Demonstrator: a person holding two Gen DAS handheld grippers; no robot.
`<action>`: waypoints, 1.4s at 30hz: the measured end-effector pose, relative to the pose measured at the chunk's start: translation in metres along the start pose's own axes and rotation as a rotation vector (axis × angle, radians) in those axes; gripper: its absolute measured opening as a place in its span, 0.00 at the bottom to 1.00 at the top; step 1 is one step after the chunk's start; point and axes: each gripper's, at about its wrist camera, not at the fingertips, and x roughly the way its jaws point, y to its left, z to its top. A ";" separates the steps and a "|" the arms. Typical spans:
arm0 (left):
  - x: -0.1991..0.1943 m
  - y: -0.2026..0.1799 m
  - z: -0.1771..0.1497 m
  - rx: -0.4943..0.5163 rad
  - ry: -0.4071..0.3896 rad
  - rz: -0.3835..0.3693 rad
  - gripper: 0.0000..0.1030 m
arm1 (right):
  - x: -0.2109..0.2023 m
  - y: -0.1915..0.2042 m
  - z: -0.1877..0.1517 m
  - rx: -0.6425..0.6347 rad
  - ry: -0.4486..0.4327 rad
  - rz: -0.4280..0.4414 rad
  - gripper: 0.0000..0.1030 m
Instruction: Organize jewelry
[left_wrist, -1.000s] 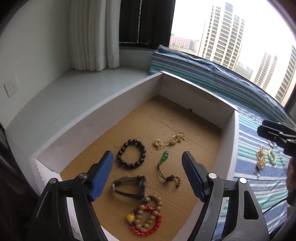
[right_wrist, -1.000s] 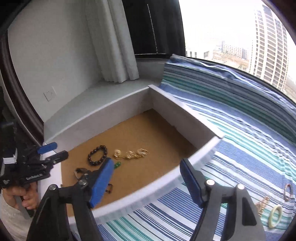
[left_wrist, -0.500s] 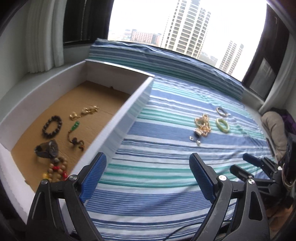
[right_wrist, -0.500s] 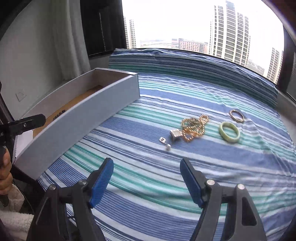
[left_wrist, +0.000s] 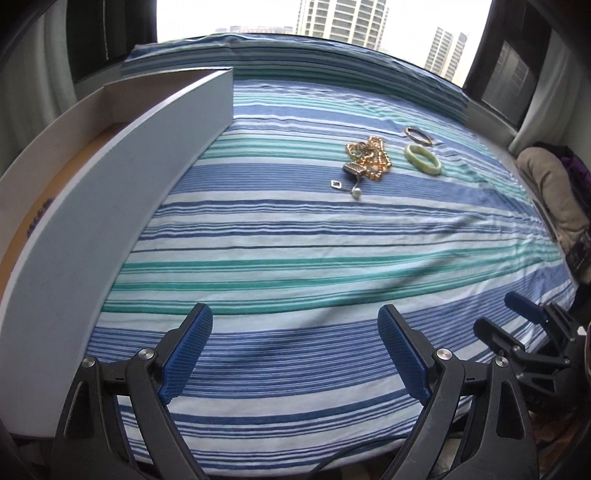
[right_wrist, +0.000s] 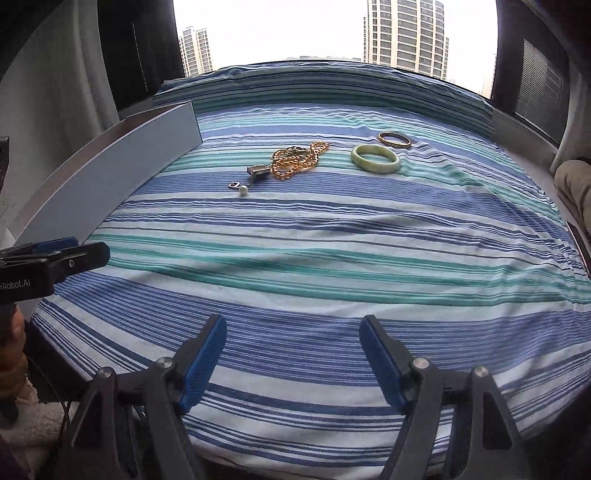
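On the far part of the blue, teal and white striped bedspread (right_wrist: 332, 251), a tangled gold chain (right_wrist: 297, 158), a pale green jade bangle (right_wrist: 375, 158) and a thin gold bangle (right_wrist: 394, 139) are laid near together, right of the white-walled tray (left_wrist: 122, 173). Left gripper (left_wrist: 295, 350) and right gripper (right_wrist: 293, 363) are held released, empty, near the bed's front edge

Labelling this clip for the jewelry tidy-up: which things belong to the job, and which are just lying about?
Job: gold chain, green bangle, thin gold bangle, pearl pendant, white box.

Lying about: striped bedspread, beige bundle.
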 end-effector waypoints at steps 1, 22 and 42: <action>-0.001 0.000 0.000 0.001 -0.002 0.000 0.89 | 0.001 0.001 0.000 -0.001 0.003 0.001 0.74; 0.017 0.013 -0.010 -0.034 0.044 -0.010 0.89 | 0.004 0.006 0.003 0.028 0.019 -0.003 0.74; 0.122 -0.071 0.123 0.321 0.103 -0.182 0.89 | 0.010 -0.029 0.006 0.097 0.013 0.056 0.74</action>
